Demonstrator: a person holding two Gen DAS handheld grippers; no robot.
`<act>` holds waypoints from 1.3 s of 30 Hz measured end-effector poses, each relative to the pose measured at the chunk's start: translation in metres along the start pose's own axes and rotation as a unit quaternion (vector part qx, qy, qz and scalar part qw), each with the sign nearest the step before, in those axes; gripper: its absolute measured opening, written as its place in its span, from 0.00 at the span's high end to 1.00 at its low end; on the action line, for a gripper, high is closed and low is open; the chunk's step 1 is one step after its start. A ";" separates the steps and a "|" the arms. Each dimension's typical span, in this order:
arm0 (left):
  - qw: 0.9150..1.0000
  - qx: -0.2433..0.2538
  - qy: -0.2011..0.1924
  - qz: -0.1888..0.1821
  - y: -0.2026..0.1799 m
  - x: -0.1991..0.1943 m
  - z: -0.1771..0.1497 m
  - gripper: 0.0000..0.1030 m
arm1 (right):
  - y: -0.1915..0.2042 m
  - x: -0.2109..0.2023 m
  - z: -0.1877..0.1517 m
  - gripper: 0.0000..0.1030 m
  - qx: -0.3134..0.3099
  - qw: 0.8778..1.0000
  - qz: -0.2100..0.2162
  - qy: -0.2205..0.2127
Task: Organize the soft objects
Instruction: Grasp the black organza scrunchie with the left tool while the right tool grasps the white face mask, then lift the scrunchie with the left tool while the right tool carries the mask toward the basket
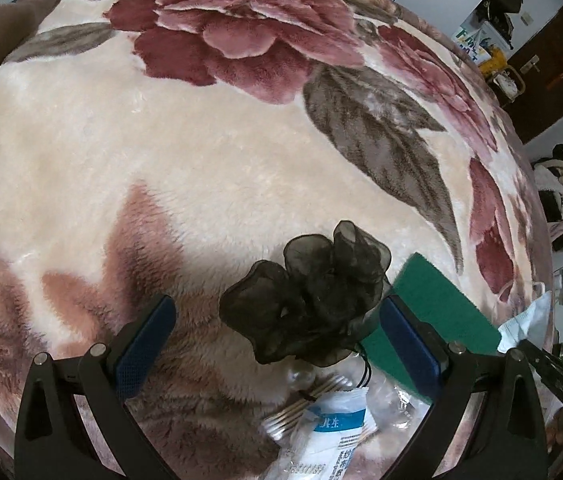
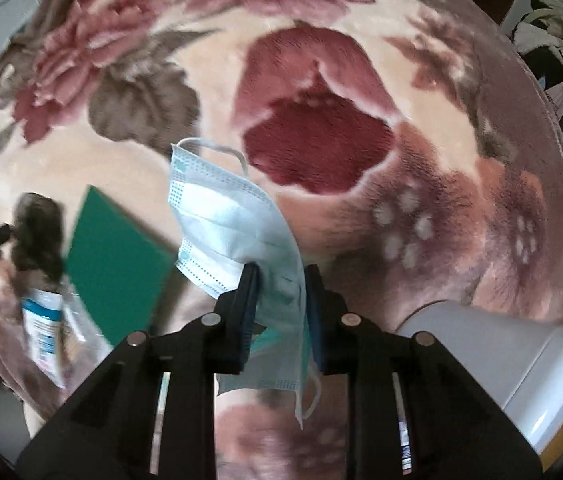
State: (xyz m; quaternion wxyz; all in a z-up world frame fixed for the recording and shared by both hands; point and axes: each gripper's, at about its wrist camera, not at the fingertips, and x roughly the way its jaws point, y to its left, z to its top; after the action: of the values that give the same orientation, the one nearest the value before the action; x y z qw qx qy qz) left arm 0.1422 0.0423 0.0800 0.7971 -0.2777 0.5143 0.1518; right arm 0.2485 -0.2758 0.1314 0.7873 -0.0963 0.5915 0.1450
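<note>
Right wrist: face mask (image 2: 237, 232) between pads.

One mask (image 2: 237, 224) – one scrunchie (image 1: 309, 300) – one green pad (image 1: 433, 304)

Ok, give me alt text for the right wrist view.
The right gripper holds a pale blue face mask, jaws closed on it, above a floral blanket. A green pad lies to its left.
</note>
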 end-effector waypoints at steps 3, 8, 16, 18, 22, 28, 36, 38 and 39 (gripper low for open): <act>1.000 0.014 0.002 0.006 -0.007 0.007 -0.002 0.01 | 0.017 -0.009 -0.009 0.77 -0.004 1.000 0.009 -0.023; 0.999 0.046 0.013 0.013 -0.024 0.022 -0.006 0.08 | 0.043 -0.014 -0.016 0.77 -0.019 0.998 0.007 -0.054; 0.996 0.080 0.030 0.026 -0.030 0.034 -0.010 0.69 | 0.048 0.007 -0.023 0.77 -0.010 0.998 -0.027 -0.050; 0.995 0.086 0.021 0.035 -0.028 0.027 -0.011 0.82 | 0.047 0.009 -0.026 0.77 -0.005 0.998 -0.036 -0.050; 0.996 0.077 0.007 0.040 -0.016 0.012 -0.011 0.83 | 0.041 0.002 -0.033 0.77 0.010 0.996 -0.060 -0.068; 0.995 0.088 -0.004 0.037 -0.016 -0.010 -0.020 0.83 | 0.037 -0.022 -0.041 0.77 0.021 0.994 -0.059 -0.095; 0.995 0.092 -0.002 0.042 -0.011 -0.026 -0.044 0.83 | 0.046 -0.046 -0.062 0.79 0.025 0.991 -0.064 -0.115; 0.995 0.092 -0.001 0.042 -0.009 -0.030 -0.048 0.83 | 0.044 -0.052 -0.068 0.81 0.034 0.989 -0.069 -0.125; 0.995 0.093 -0.002 0.042 -0.009 -0.032 -0.049 0.83 | 0.043 -0.056 -0.070 0.81 0.039 0.988 -0.073 -0.131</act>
State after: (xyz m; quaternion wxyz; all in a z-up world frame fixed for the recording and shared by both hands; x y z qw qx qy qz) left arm 0.0971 0.0074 0.0960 0.8134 -0.1804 0.5356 0.1374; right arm 0.1565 -0.2645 0.1660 0.8697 -0.0883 0.4798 0.0750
